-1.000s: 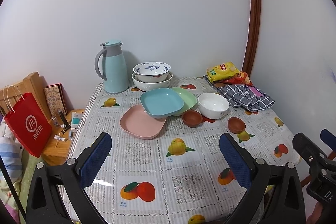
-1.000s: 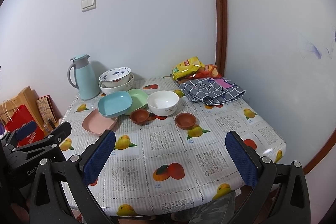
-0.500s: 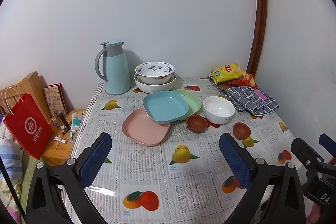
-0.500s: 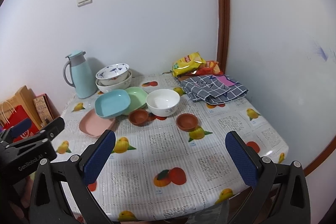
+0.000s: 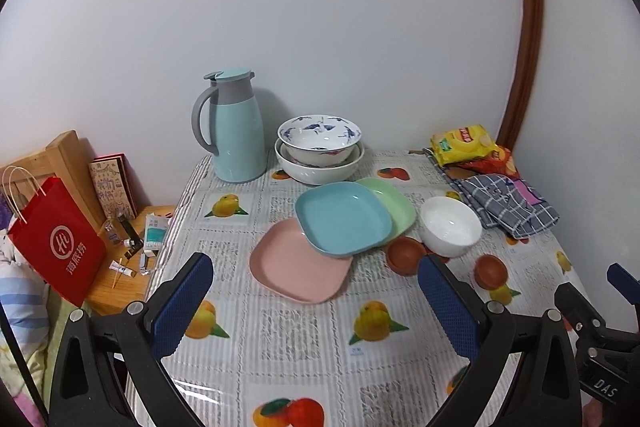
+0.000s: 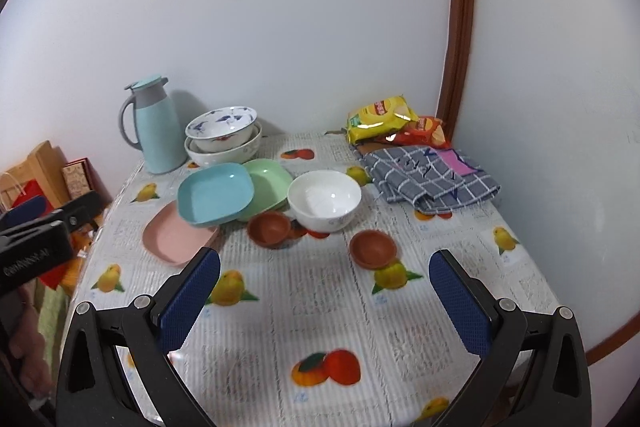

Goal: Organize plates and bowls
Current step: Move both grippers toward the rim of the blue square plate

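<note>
- Over the last second both wrist views have closed in on the crockery — the dishes sit larger and lower in frame than a second ago, so both arms are advancing over the counter [image 6: 320, 311]. Nothing on it has shifted.
- The left gripper [image 5: 316, 291] is spread wide and holds nothing; its line of sight runs to the pink plate [image 5: 298, 263].
- The right gripper [image 6: 324, 291] is equally wide and empty, with a small brown bowl [image 6: 374, 249] just ahead of it.
- The blue plate [image 5: 342, 217] leans tilted across the pink plate and the green plate [image 5: 394, 205]; a second brown bowl [image 6: 270, 229] sits touching the white bowl [image 6: 324, 199].
- Two patterned bowls [image 5: 320, 147] are already nested beside the jug [image 5: 236, 127].
- Judgement — the task is barely begun: this is the approach, and the overlapped plates likely need squaring into one stack.
</note>
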Demonstrator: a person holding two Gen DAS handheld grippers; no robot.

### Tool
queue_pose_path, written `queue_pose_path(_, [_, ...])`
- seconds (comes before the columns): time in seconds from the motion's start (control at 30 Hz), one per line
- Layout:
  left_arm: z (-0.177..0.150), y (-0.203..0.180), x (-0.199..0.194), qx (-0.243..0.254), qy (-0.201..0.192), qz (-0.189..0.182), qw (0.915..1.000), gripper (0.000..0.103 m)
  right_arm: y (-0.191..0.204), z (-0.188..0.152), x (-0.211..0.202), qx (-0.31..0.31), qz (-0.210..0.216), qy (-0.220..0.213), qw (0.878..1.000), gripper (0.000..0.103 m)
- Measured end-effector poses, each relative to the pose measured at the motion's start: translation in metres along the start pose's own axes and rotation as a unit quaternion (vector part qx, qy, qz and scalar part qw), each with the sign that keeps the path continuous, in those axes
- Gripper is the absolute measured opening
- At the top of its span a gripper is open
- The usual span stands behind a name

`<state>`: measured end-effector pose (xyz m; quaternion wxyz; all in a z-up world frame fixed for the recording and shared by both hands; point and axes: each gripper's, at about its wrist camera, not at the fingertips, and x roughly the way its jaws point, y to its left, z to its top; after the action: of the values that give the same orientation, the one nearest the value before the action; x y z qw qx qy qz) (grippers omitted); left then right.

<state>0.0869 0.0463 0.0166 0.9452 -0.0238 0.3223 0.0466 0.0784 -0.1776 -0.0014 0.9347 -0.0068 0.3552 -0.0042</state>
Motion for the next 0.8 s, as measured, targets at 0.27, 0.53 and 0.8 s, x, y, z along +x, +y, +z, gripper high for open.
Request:
queue_pose_path(0.27, [0.018, 0.005, 0.031, 0.003, 0.009, 0.015, 0.9998, 0.103, 0.016, 0.009, 0.040, -0.064, -0.004, -0.007, 0.998, 0.103])
queue_pose_path(0.53, [0.027, 0.009, 0.068, 0.009, 0.033, 0.021, 0.9992, 0.103, 0.019, 0.023, 0.076, -0.048, 0.034, 0.030, 0.998, 0.103])
queue_pose_path(0.8, [0.033, 0.024, 0.108, -0.014, 0.061, 0.020, 0.9978, 0.103, 0.027, 0.034, 0.123, -0.026, 0.071, 0.067, 0.995, 0.103])
